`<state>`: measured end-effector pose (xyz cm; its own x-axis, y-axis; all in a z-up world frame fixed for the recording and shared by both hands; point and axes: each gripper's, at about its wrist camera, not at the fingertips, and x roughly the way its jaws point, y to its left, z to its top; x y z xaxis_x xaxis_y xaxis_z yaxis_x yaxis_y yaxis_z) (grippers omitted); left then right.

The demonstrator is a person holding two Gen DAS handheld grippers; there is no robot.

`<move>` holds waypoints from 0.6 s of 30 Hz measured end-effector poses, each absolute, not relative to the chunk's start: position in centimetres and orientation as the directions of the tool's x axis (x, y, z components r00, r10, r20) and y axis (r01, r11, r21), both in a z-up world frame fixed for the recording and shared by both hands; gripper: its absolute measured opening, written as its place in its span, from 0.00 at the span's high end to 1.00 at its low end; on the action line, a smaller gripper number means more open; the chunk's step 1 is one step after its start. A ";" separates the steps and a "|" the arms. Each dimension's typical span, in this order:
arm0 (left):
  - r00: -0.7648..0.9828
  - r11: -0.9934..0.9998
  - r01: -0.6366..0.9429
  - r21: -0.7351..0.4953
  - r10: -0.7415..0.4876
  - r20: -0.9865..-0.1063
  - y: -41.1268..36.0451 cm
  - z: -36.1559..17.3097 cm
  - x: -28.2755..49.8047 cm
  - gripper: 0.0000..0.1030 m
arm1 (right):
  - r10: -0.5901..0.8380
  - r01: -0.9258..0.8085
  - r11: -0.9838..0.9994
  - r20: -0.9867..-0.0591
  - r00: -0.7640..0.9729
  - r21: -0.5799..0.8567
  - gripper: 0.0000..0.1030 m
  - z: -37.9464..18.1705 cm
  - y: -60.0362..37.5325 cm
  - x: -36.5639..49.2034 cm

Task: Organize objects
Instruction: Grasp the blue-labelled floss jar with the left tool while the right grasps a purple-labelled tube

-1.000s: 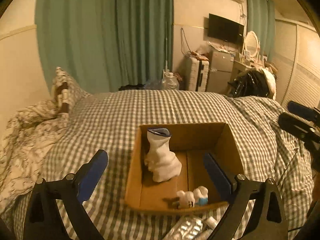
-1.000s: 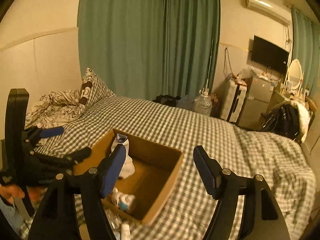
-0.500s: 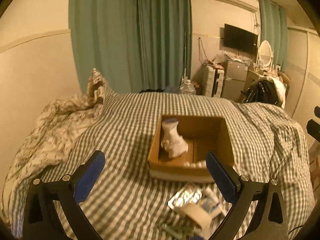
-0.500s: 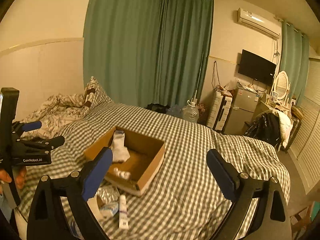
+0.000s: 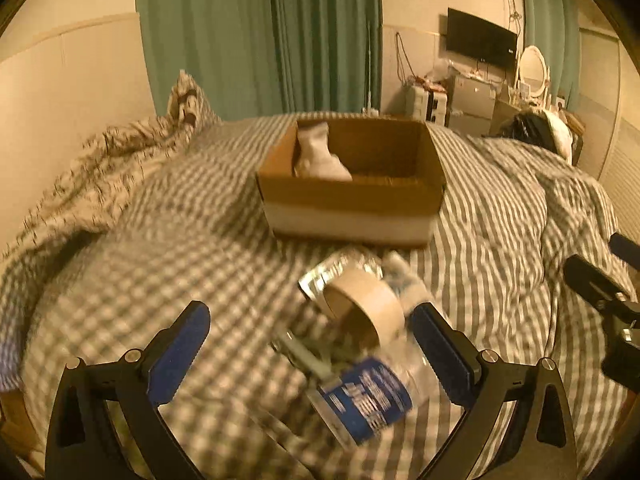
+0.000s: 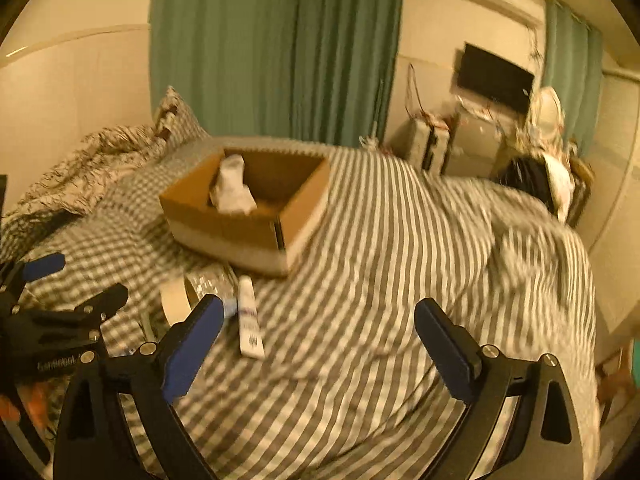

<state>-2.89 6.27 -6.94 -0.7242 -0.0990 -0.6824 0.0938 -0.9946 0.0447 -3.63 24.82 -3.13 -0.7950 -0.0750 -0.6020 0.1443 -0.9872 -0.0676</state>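
An open cardboard box [image 5: 348, 208] sits on the checked bed cover with a white sock [image 5: 316, 156] standing in its left part. Before the box lies a heap: a tape roll [image 5: 362, 308], a foil blister pack [image 5: 336, 270], a clear bottle with a blue label [image 5: 368, 396] and something green, blurred. My left gripper [image 5: 306, 320] hovers open over this heap, touching nothing. My right gripper [image 6: 318, 312] is open above the cover, right of the heap. A white tube [image 6: 249, 320] lies just inside its left finger, apart from it. The box [image 6: 224, 224] is beyond.
A crumpled patterned duvet [image 5: 92, 184] and a pillow lie at the left by the wall. Green curtains hang behind the bed. A bag, drawers and a TV stand at the far right. The bed cover [image 6: 400, 260] to the right of the box is bare.
Both grippers have drawn back from the box and sunk lower, so the heap in front of it has come into view. The right jaws have spread wider.
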 end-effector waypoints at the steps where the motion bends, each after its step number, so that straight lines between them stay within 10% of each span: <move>1: -0.715 -0.995 0.094 0.037 -0.094 -0.692 6.6 -7.5 -2.8 0.00 | -0.073 0.138 -0.989 -0.607 -0.791 -0.060 0.06 -3.8 25.0 -3.4; 18: -0.636 -0.987 0.149 -0.063 -0.046 -0.771 9.2 -13.9 -3.8 0.00 | -0.045 0.073 -0.997 -0.665 -0.745 -0.013 0.06 -7.6 26.5 -3.4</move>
<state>-3.80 9.23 -13.89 -0.6356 -0.0465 -0.7706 0.1485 -0.9869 -0.0629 -3.44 26.46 -7.62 -0.7452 -0.0453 -0.6653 0.0725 -0.9973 -0.0133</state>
